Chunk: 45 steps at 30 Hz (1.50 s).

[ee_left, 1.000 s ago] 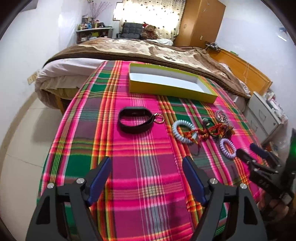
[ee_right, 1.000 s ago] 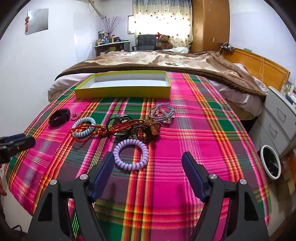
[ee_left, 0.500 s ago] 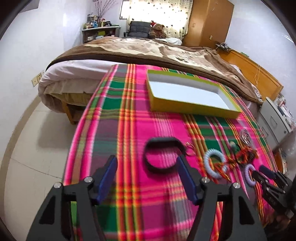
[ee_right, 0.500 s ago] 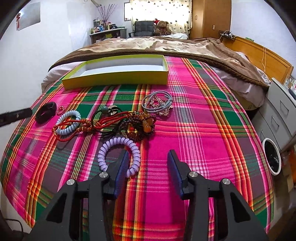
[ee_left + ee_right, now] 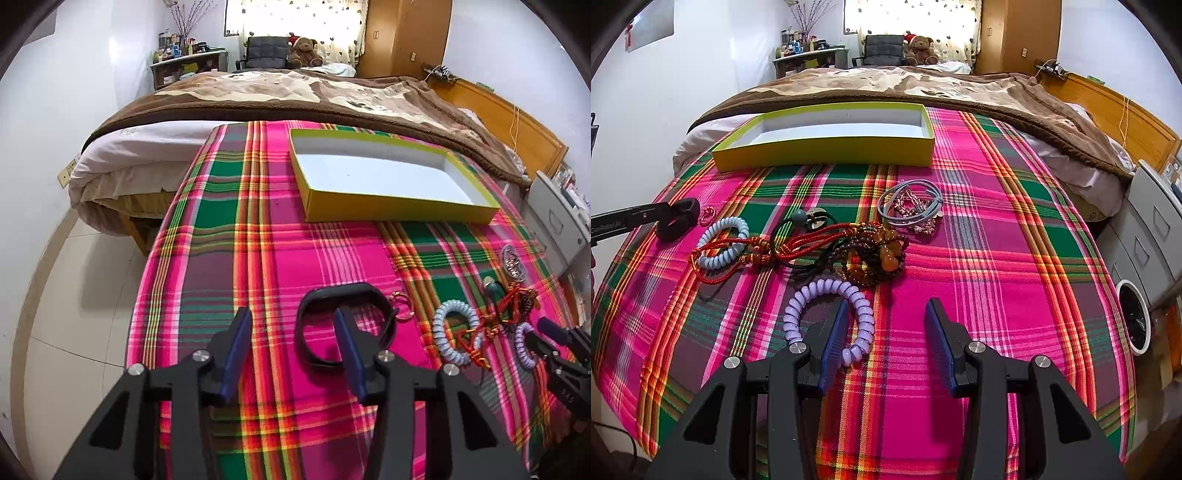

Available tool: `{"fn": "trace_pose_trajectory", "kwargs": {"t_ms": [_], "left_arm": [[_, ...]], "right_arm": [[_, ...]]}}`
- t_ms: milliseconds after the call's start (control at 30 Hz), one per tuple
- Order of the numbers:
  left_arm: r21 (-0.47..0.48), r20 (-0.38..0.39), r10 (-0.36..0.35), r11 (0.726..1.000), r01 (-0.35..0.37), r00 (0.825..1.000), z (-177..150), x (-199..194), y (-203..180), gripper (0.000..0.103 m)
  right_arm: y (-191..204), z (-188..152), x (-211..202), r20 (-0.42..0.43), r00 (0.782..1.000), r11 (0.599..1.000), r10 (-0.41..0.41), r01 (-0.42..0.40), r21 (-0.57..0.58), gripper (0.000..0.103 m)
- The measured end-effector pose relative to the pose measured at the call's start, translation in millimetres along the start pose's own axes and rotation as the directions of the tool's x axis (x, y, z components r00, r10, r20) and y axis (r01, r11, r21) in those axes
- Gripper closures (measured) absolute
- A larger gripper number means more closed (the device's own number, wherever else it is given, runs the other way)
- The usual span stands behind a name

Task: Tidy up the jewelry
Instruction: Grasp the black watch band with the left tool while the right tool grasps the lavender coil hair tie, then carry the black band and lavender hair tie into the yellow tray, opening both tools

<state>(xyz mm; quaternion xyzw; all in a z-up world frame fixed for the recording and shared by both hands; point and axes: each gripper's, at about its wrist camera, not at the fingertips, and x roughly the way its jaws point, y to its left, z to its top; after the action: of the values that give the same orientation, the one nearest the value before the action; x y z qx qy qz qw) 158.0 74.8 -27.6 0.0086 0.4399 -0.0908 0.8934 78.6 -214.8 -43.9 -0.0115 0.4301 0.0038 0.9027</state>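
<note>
A black band bracelet [image 5: 317, 295] lies on the plaid cloth; my left gripper [image 5: 291, 343] is open, its right finger inside the loop, its left finger outside. The bracelet also shows in the right wrist view [image 5: 677, 219]. My right gripper [image 5: 886, 339] is open, its left finger inside a lilac coil bracelet [image 5: 827, 288]. Beyond lie a pale blue coil bracelet [image 5: 726, 240], a red cord with amber beads [image 5: 871, 254] and grey hair bands [image 5: 908, 206]. An open yellow-green box [image 5: 827, 151], white inside, stands at the back.
The plaid cloth [image 5: 997, 258] covers a table in front of a bed with a brown blanket [image 5: 923, 85]. A grey drawer unit [image 5: 1152, 236] stands at the right. The table edge drops to the tiled floor [image 5: 74, 295] on the left.
Both grippers have moved forward and down. The left one now straddles the black bracelet's left side. The right one's left finger now sits inside the lilac coil.
</note>
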Motion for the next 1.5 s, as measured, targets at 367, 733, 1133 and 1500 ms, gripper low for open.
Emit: {"fn": "trace_pose_trajectory", "kwargs": {"t_ms": [367,733,1133,1500], "left_arm": [[0.045,-0.027,0.001,0.999,0.000,1.000,-2,11,-10,0.074],[0.077,-0.018,0.008,0.997,-0.006,1.000,-2,8,-14,0.089],[0.084,0.017,-0.005,0.996,0.004,1.000,-3,-6,-17,0.097],[0.072,0.061,-0.026,0.997,0.021,0.998,12,-29,-16,0.097]], "right_arm": [[-4,2,2,-0.009,1.000,1.000,0.030,-0.030,0.000,0.059],[-4,1,0,0.012,0.999,0.999,0.035,-0.034,-0.018,0.088],[-9,2,-5,0.028,0.998,0.998,0.057,-0.058,0.008,0.094],[-11,22,-34,0.111,0.989,0.995,0.094,-0.096,0.010,0.094]]}}
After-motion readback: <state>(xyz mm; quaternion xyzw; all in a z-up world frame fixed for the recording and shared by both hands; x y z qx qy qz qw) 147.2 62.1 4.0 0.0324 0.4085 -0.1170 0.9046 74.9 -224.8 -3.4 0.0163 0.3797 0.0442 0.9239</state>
